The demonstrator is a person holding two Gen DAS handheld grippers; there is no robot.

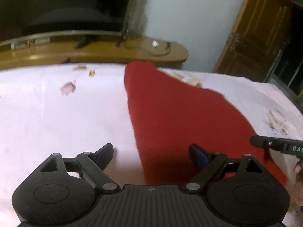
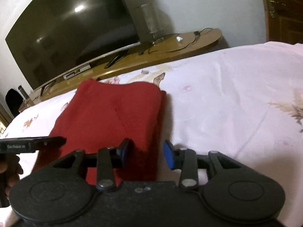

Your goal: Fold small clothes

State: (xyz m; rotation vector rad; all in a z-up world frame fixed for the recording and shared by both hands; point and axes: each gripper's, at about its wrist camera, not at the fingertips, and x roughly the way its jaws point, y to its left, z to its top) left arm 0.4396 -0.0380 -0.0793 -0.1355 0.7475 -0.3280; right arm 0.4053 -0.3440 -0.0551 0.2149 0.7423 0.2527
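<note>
A red garment (image 1: 170,113) lies folded into a long strip on the white floral bedsheet (image 1: 56,113); it also shows in the right wrist view (image 2: 113,113). My left gripper (image 1: 151,155) is open over the garment's near left edge, its right finger above the cloth, its left finger above the sheet. My right gripper (image 2: 147,153) is open over the garment's near right edge, holding nothing. The right gripper's tip shows at the right of the left wrist view (image 1: 274,144), and the left gripper's tip at the left of the right wrist view (image 2: 32,143).
A wooden TV stand (image 2: 170,45) with a large dark television (image 2: 66,28), cables and a remote runs along the bed's far side. A brown wooden door (image 1: 255,28) stands at the far right. The sheet (image 2: 227,104) stretches right of the garment.
</note>
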